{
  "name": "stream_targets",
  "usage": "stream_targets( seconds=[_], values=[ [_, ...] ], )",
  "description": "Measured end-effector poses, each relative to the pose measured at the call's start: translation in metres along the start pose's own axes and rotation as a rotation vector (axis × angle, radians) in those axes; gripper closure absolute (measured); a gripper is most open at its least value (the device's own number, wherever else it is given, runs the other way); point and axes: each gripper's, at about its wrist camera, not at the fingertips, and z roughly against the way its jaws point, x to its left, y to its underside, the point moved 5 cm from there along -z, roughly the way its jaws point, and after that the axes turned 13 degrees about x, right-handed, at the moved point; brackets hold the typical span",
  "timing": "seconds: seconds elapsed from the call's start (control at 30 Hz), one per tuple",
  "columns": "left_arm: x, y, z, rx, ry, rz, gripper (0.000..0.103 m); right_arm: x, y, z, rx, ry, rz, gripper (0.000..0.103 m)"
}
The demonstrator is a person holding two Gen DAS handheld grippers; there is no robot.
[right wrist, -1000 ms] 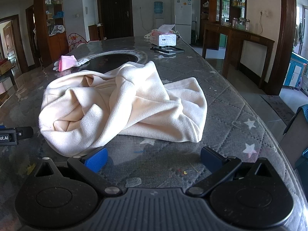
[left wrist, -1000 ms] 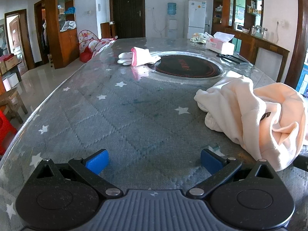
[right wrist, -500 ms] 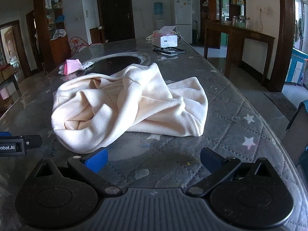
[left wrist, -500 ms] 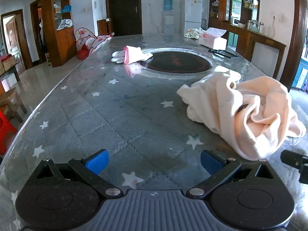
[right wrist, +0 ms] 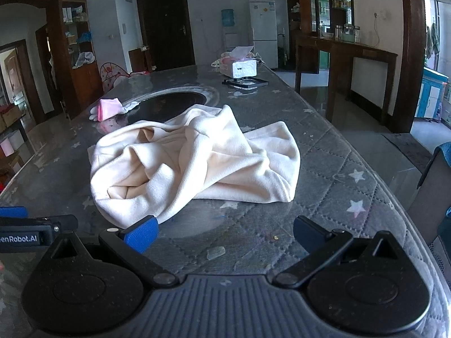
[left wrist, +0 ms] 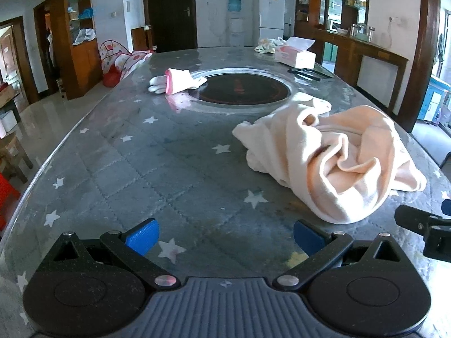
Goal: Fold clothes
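Observation:
A cream garment [left wrist: 332, 157] [right wrist: 194, 163] lies crumpled in a heap on the grey star-patterned table top [left wrist: 157, 169] [right wrist: 332, 169]. My left gripper [left wrist: 224, 235] is open over bare table, short of the heap and to its left. The right gripper [right wrist: 224, 232] is open too, with its left blue pad [right wrist: 141, 232] just in front of the heap's near edge. Nothing is held between either pair of fingers. Part of the other gripper shows at the right edge of the left wrist view and at the left edge of the right wrist view.
A round dark hob [left wrist: 242, 88] [right wrist: 172, 104] is set into the table beyond the garment. Pink and white gloves [left wrist: 174, 81] [right wrist: 108, 108] lie beside it. A tissue box [left wrist: 294, 56] [right wrist: 243, 66] and a flat dark frame [right wrist: 245, 83] sit farther back. The table's edges fall away on both sides.
Both grippers have drawn back from the garment, so it looks farther off in both views. The garment has not moved. Both stay open.

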Motion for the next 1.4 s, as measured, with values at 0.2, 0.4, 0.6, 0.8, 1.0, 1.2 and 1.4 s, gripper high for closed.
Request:
stream_targets(
  seconds=[0.2,0.4,0.6,0.8,1.0,1.2,1.4],
  values=[
    [-0.003,0.001,0.003,0.001,0.0,-0.007,0.0,0.003,0.002,0.005,-0.003,0.001,0.002,0.0],
    [-0.006,0.002,0.005,-0.003,-0.004,-0.022,0.0,0.007,0.003,0.003,0.006,0.003,0.015,0.0],
    [-0.01,0.002,0.007,-0.009,-0.007,-0.039,0.0,0.01,0.006,0.002,0.014,-0.004,0.017,0.0],
    [-0.013,0.001,0.01,-0.023,-0.01,-0.05,0.0,0.01,0.007,0.002,0.018,-0.011,0.006,0.0],
    [-0.015,0.001,0.01,-0.022,-0.015,-0.047,0.0,0.009,0.007,0.003,0.019,-0.014,0.0,0.0],
    [-0.016,0.001,0.01,-0.023,-0.034,-0.055,0.0,0.009,0.007,0.003,0.019,-0.018,-0.002,0.0],
    [-0.018,0.0,0.008,-0.008,-0.036,-0.059,0.0,0.01,0.006,0.003,0.021,-0.023,-0.003,0.0]
  ],
)
